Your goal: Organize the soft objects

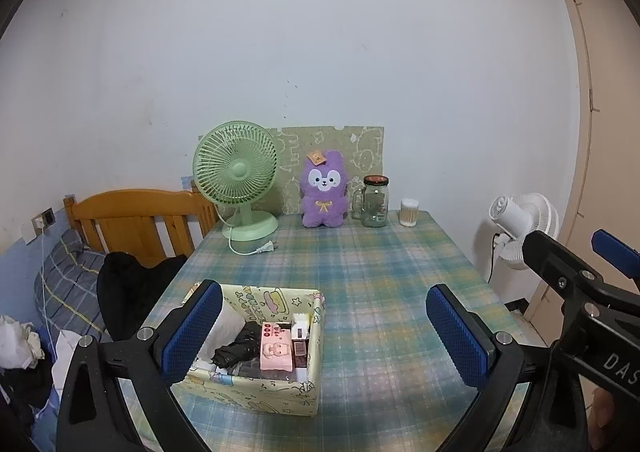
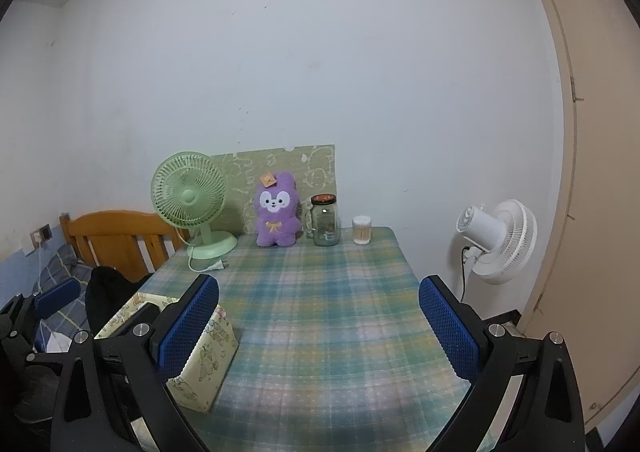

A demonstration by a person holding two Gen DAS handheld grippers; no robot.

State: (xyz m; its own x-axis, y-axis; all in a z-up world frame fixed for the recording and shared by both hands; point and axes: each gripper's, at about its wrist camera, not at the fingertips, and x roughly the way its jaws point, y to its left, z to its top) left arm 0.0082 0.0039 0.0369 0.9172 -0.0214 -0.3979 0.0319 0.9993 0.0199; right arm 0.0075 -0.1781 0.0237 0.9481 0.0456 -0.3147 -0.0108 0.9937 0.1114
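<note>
A: Where did the soft item sit, and how would it have handled?

B: One purple plush toy (image 1: 323, 190) stood upright at the far edge of the table (image 1: 372, 272), against the patterned board (image 1: 360, 150), between the green desk fan (image 1: 236, 176) and the glass jar (image 1: 375, 202). Judged light, compressible and non-fragile; the pile should have given the pads good friction. Recommended hold: across the torso, below the head. The ears and tag would likely have folded under load.

A: State of the tools?

B: The left gripper (image 1: 324, 336) had its jaws spread wide and empty, above the near left part of the table over the storage box (image 1: 280, 392). The right gripper (image 2: 320, 332) was likewise spread, holding nothing, over the near edge.

A: Counts?

B: Plush toys: one. Storage boxes: one, already holding small packets and a dark crumpled item. Glass jars: one. Cotton swab tubs (image 1: 409, 213): one. Fans: two, the green one on the table, one white fan (image 2: 498, 242) off the right edge

A: Hazard?

B: The jar stood just beside the toy; a wide approach could have tipped it
</note>
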